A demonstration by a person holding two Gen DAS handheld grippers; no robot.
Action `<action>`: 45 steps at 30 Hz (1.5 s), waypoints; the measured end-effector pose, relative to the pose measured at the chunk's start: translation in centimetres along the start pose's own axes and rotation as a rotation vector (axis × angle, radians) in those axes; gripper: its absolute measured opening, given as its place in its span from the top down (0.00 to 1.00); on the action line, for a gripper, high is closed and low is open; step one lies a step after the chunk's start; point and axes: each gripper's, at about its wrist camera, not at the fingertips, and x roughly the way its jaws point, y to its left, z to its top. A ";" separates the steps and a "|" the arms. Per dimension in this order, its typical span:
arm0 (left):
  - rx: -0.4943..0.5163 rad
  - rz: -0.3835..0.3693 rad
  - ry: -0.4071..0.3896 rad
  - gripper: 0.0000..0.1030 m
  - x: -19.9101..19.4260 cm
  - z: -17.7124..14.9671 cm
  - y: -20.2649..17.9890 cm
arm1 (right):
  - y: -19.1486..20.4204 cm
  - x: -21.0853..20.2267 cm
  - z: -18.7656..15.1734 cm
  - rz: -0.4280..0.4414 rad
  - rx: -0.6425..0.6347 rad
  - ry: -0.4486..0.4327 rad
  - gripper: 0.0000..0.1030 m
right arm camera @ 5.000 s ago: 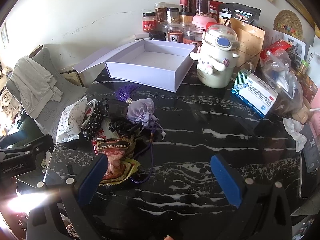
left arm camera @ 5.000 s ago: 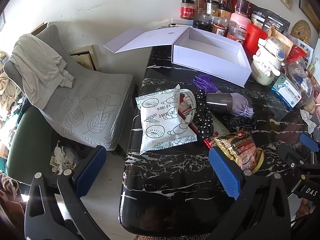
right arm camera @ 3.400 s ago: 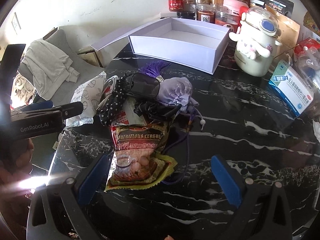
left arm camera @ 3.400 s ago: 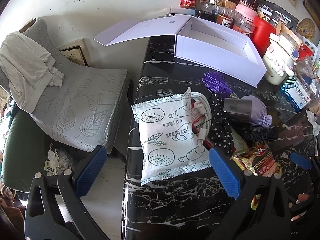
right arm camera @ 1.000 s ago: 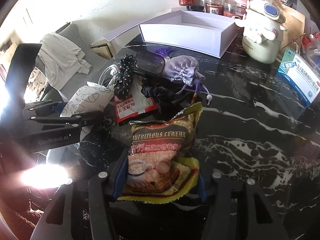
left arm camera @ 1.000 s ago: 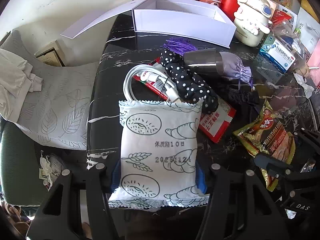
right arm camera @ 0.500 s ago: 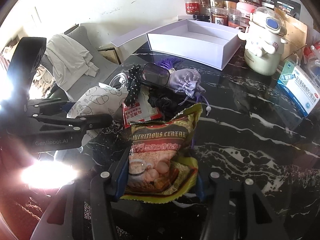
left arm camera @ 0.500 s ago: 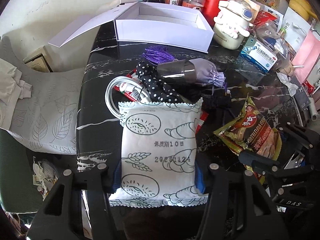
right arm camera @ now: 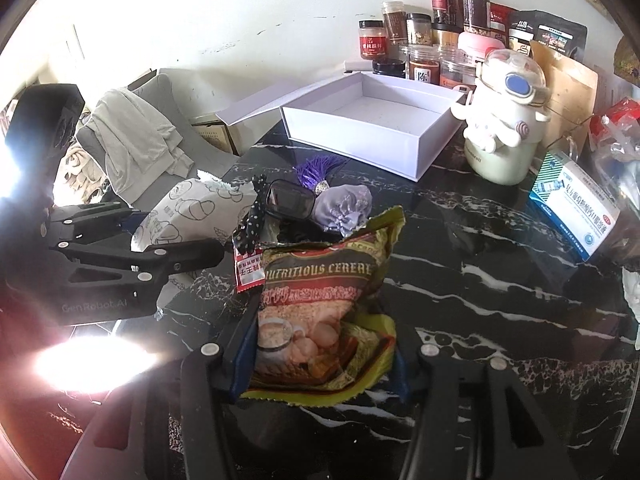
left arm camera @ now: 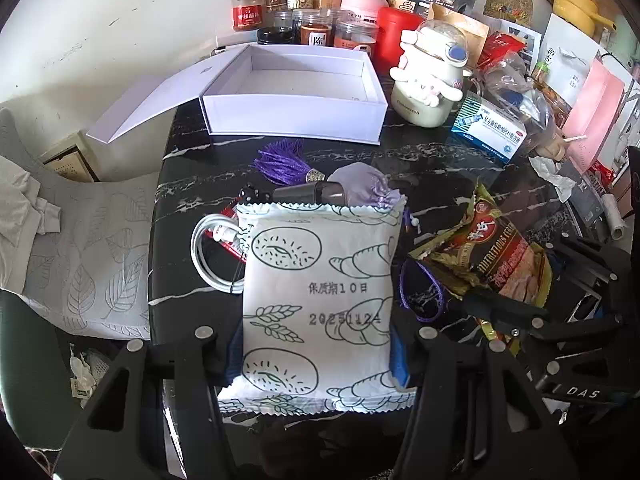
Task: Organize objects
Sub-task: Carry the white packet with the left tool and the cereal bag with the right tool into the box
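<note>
Carry step judged in hand. White pastry pack clamped by left gripper, cereal bag by right gripper, both near. Transfer into empty white box, far, required next.

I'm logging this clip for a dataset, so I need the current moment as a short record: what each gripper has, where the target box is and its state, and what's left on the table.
left gripper: shut on white bread packet
right gripper: shut on cereal bag
white box: open, nothing visible inside, at the table's far side, lid flap folded out
loose pile: purple tassel, lilac pouch, polka-dot band, white cable
table: black marble
beside box: cartoon bottle, jars
</note>
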 end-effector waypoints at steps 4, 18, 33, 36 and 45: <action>0.017 -0.009 -0.022 0.48 -0.4 1.2 -0.4 | -0.6 -0.5 1.1 -0.010 -0.001 -0.022 0.47; 0.043 0.016 -0.087 0.48 -0.6 7.4 0.5 | -1.8 -0.8 5.8 -0.032 -0.031 -0.082 0.47; 0.067 0.039 -0.102 0.48 1.9 13.0 1.5 | -2.8 1.6 11.8 -0.031 -0.074 -0.116 0.47; 0.066 0.046 -0.103 0.48 2.5 14.2 1.9 | -3.3 2.4 12.8 -0.033 -0.070 -0.110 0.47; 0.058 0.057 -0.106 0.48 5.2 18.3 3.5 | -5.0 4.9 16.4 -0.051 -0.089 -0.115 0.47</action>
